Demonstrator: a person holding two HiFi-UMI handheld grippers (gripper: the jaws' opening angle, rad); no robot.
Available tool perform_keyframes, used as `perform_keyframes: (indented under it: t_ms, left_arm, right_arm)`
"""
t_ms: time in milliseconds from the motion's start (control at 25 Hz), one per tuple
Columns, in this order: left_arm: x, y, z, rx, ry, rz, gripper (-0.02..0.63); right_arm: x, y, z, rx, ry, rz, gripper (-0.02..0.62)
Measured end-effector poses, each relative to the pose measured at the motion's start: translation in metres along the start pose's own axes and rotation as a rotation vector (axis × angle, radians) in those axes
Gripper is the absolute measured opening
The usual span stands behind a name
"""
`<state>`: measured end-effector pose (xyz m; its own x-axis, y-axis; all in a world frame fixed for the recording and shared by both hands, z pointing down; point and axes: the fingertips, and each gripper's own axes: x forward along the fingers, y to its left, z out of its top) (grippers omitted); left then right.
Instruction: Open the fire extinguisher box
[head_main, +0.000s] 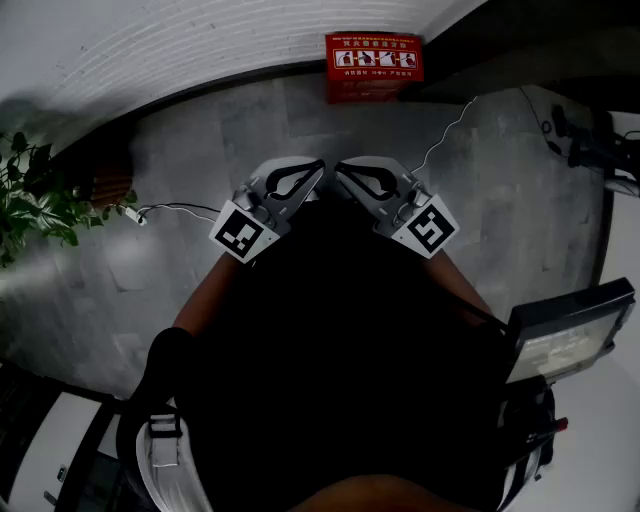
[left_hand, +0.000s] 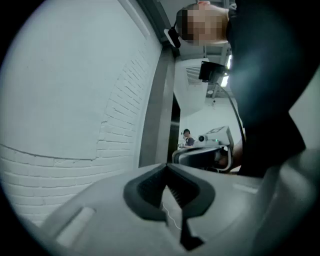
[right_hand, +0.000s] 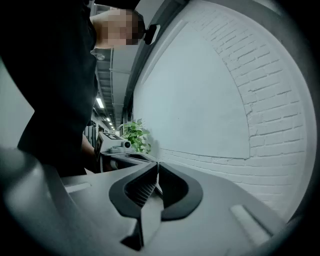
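Note:
The red fire extinguisher box (head_main: 374, 62) stands on the grey floor against the white wall, at the top of the head view, lid down. Both grippers are held close to my body, well short of the box, with their tips turned toward each other. My left gripper (head_main: 318, 168) is shut with nothing in it; in its own view the jaw tips (left_hand: 167, 166) meet, the white brick wall beyond them. My right gripper (head_main: 342, 168) is shut and empty too, its tips touching (right_hand: 157, 165). Neither gripper view shows the box.
A potted plant (head_main: 30, 200) stands at the left by the wall. One white cable (head_main: 175, 209) lies on the floor left of the grippers, and another (head_main: 450, 125) runs toward the box. A screen-topped device (head_main: 565, 335) sits at the right.

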<state>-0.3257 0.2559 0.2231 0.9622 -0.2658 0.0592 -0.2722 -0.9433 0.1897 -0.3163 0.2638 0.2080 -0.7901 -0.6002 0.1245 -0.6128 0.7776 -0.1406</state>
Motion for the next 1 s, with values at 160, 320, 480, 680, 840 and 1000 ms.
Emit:
perform_keyframes:
  t_ms: [160,320,480,680,840,1000]
  left_arm:
    - [-0.003,0.003,-0.001,0.017,-0.001,0.002,0.002]
    - [-0.004,0.001,-0.003,0.017,0.004,0.002,0.002]
    - [-0.005,0.005,-0.002,0.023,-0.003,0.009,0.002]
    - [0.021,0.007,-0.002,0.037,-0.004,0.029,0.002]
    - [0.092,0.0,0.003,0.049,0.017,0.061,0.002]
    - [0.147,-0.011,0.011,0.058,0.018,0.09,0.002]
  right_arm:
    - [0.005,0.001,-0.001,0.001,-0.001,0.003,0.011]
    - [0.008,-0.001,0.001,0.009,-0.008,0.008,0.011]
    - [0.013,0.0,0.002,-0.001,-0.002,0.018,0.011]
    - [-0.001,-0.022,0.002,0.016,-0.01,0.042,0.011]
    - [-0.043,-0.077,0.005,0.023,-0.042,0.083,0.011]
    - [-0.082,-0.116,0.012,0.004,-0.06,0.109,0.009]
